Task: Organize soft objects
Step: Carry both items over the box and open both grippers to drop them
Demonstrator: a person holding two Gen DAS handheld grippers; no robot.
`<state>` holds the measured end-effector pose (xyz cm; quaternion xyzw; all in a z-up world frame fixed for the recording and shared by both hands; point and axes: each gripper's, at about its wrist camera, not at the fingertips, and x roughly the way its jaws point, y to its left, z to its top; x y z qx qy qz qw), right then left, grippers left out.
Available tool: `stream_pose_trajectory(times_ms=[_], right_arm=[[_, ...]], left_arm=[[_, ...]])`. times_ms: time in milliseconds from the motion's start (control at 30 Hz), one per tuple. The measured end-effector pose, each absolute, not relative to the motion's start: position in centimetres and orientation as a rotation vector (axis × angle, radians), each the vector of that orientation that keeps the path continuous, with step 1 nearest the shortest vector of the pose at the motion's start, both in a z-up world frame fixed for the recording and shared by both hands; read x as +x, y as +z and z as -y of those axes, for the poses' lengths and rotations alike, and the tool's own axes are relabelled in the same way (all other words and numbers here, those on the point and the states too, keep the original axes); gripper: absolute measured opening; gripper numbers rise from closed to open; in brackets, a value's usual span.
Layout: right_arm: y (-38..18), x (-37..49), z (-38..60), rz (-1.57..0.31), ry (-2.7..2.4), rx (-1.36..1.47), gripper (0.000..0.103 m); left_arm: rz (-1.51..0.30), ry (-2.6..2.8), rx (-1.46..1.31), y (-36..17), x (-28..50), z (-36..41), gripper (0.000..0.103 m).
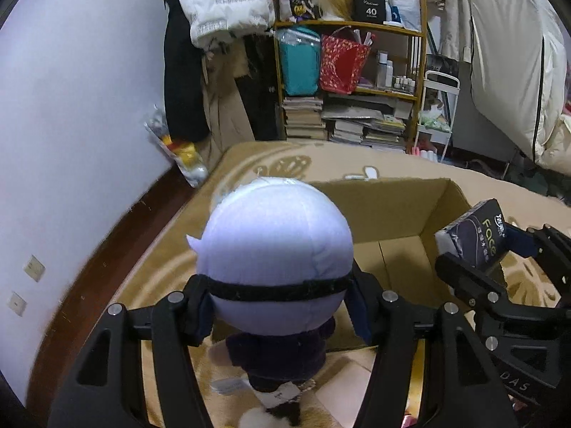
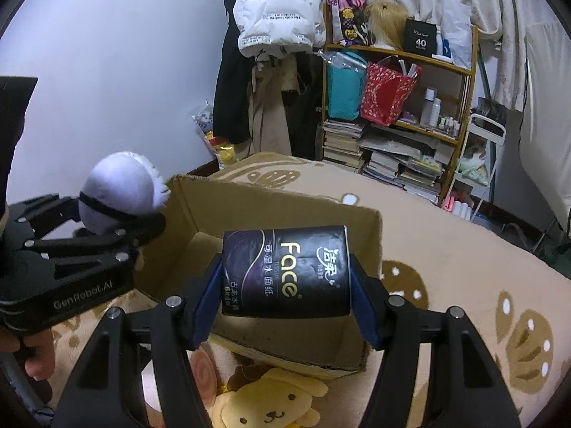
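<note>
My left gripper [image 1: 278, 306] is shut on a plush doll [image 1: 274, 246] with a pale lilac head and a black band, held above the near left edge of an open cardboard box [image 1: 392, 214]. The doll also shows in the right wrist view [image 2: 117, 192]. My right gripper [image 2: 285, 296] is shut on a dark tissue pack [image 2: 285, 271] marked "Face", held over the box [image 2: 278, 203]. The pack and right gripper show at the right of the left wrist view [image 1: 474, 239]. A yellow dog plush [image 2: 271, 403] lies on the blanket in front of the box.
The box sits on a tan patterned blanket [image 2: 446, 249] on a bed. A white wall [image 1: 71, 107] runs along the left. A wooden shelf [image 1: 357, 71] with bags, bottles and stacked books stands behind, with coats [image 1: 221, 3] hanging beside it.
</note>
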<state>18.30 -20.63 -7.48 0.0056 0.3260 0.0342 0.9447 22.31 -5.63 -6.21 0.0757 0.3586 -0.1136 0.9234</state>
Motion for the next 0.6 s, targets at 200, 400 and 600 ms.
stream_pose_trajectory(times_ms=[200,400,600], right_arm=[[-8.6,18.8,20.9,-0.671,0.077,0.029,0.069],[-8.4,18.6,21.2,-0.657,0.081,0.056,0.075],[-7.6,18.1,21.6,-0.652,0.057,0.067,0.093]], left_arm=[[-0.758,-0.232,0.160,-6.9,22.5,5.8,0.062],[-0.752,-0.217,0.147,-6.5,22.3,5.4,0.078],[-0.732,-0.178,0.134,-5.3,21.7,4.3,0.095]])
